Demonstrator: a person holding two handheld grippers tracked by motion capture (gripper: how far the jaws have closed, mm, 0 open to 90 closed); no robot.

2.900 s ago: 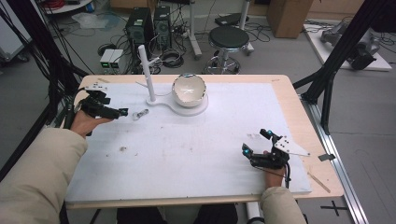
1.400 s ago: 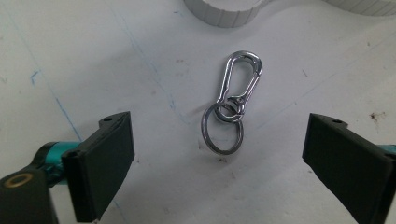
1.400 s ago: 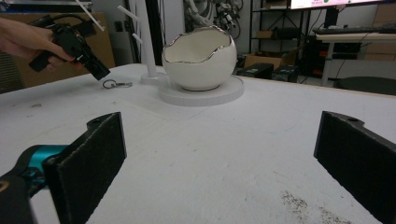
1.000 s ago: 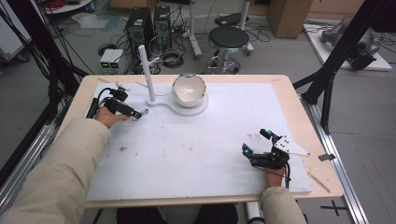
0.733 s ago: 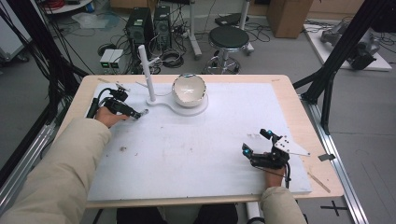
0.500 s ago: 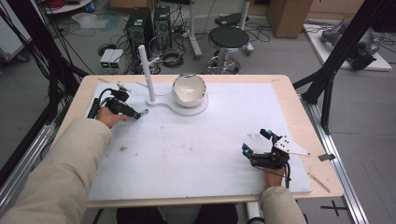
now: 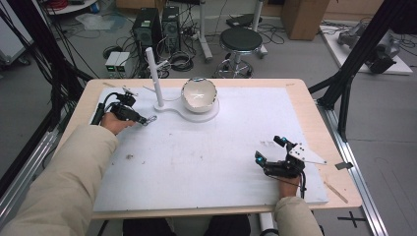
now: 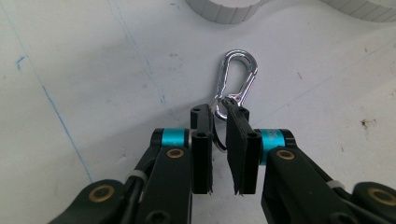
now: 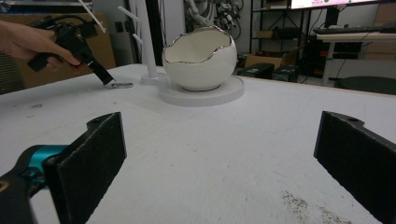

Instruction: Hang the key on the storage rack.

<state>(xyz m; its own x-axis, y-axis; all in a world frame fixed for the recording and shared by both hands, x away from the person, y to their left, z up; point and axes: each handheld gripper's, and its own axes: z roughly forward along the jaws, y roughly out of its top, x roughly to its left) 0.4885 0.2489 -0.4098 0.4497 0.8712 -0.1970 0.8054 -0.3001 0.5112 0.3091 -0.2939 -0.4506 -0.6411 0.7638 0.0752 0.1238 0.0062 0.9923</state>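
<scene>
A small silver carabiner (image 8: pixel 238 74) lies on the white table mat, left of the bowl stand. It also appears as a glint in the high view (image 7: pixel 150 119) and far off in the right gripper view (image 9: pixel 122 85). My left gripper (image 8: pixel 219 112) points down at it; its jaws have just been closing and now pinch the carabiner's near end, with a thin ring between the pads. In the high view the left gripper (image 7: pixel 143 120) sits at the back left. My right gripper (image 7: pixel 269 149) rests near the front right, open wide with nothing between its jaws (image 9: pixel 219 140).
A white egg-shaped bowl (image 7: pixel 199 93) with a silver rim stands on a round white base (image 7: pixel 209 116), joined to an upright white post (image 7: pixel 152 73) with pegs. The wooden table edge (image 7: pixel 339 162) lies right of the mat. Dark specks dot the mat's front left (image 7: pixel 130 157).
The left hand moved right from the table's left edge to the carabiner, then stayed there while its jaws drew in on it. The right hand and gripper have not moved.
</scene>
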